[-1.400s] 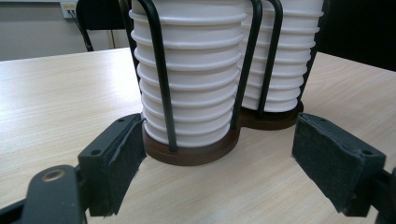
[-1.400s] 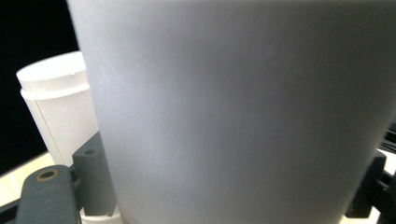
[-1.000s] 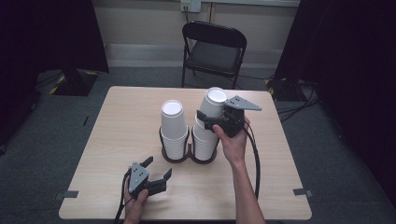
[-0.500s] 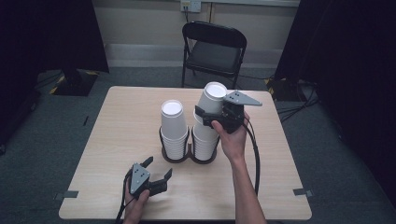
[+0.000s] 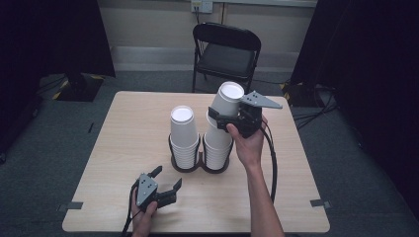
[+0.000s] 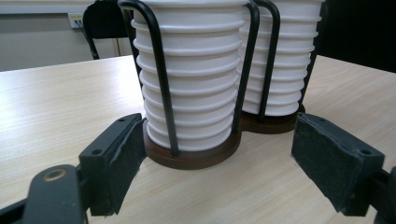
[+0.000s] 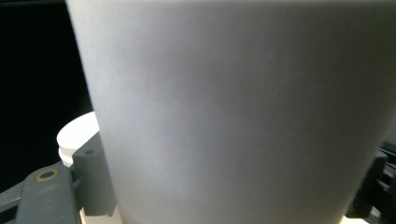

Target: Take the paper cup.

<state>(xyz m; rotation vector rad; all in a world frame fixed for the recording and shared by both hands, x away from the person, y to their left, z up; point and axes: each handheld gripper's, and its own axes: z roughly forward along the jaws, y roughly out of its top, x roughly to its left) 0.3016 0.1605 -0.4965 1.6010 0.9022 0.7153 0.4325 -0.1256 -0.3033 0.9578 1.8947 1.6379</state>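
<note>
The right gripper [image 5: 228, 121] is clamped on a white paper cup [image 5: 225, 106], its fingers pressed against the cup's sides just above the right stack [image 5: 217, 148] of upside-down cups. The held cup is upside down too, tilted with its bottom toward the chair [image 5: 225, 52], and its lower rim sits at or barely above the top of that stack; whether they touch cannot be told. In the right gripper view the cup [image 7: 233, 107] looms close between the two fingers [image 7: 91, 182], and the white top of the left stack [image 7: 77, 135] peeks out beside it.

Both stacks stand in a black wire holder [image 5: 200, 163] near the middle of the desk [image 5: 123, 128]. The left stack [image 5: 184, 131] is just beside the right one, each in its own ring.

The left gripper [image 5: 165, 186] rests low on the desk in front of the holder, near the desk's front edge, with its fingers spread wide and holding nothing. In the left gripper view the open fingers [image 6: 116, 158] frame the holder's brown base [image 6: 196, 156], with one finger just beside that base, and the wire bars run up the ribbed left stack [image 6: 196, 79].
</note>
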